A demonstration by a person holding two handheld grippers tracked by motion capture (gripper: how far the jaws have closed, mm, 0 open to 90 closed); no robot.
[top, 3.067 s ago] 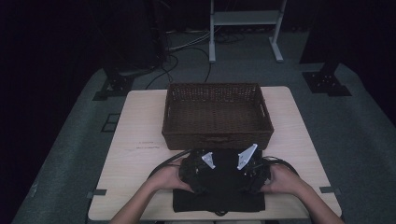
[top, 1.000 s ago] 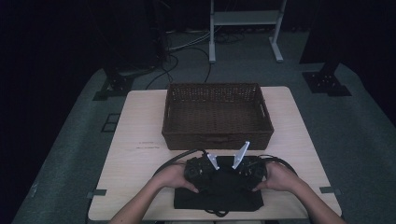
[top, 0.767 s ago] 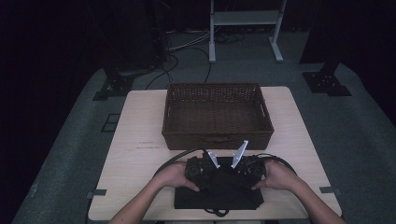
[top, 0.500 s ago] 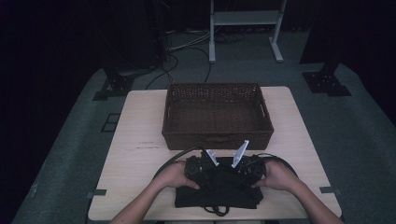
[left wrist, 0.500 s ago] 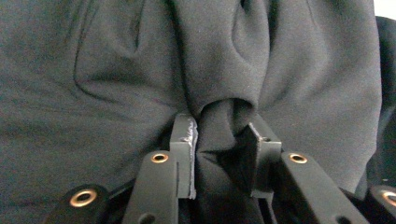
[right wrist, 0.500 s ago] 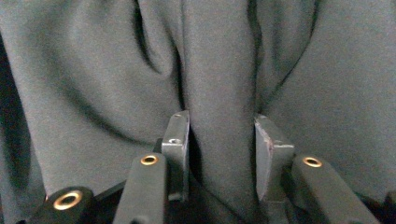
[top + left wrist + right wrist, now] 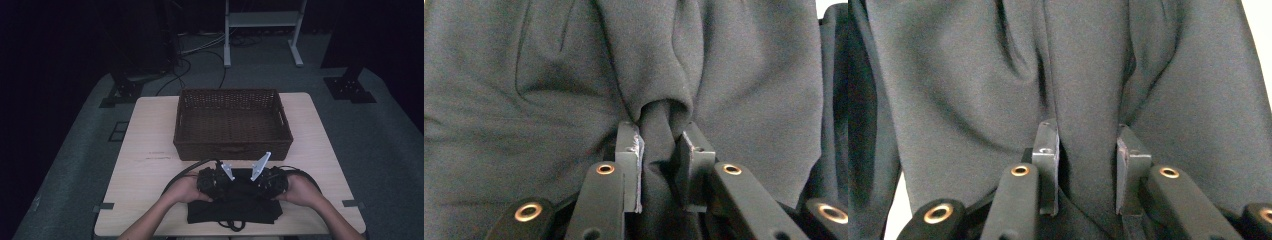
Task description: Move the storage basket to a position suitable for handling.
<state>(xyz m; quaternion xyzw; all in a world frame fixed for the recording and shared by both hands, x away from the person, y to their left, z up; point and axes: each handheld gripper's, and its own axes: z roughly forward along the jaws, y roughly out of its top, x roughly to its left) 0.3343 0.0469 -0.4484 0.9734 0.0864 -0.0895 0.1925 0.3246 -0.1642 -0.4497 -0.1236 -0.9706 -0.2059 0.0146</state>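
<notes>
- While both hands press down, the left gripper (image 7: 659, 145) and right gripper (image 7: 1087, 145) each pinch a fold of black cloth (image 7: 235, 210) at the table's (image 7: 145, 140) near edge.
- Just beyond, a brown wicker basket (image 7: 232, 150) stands across the middle of the table.
</notes>
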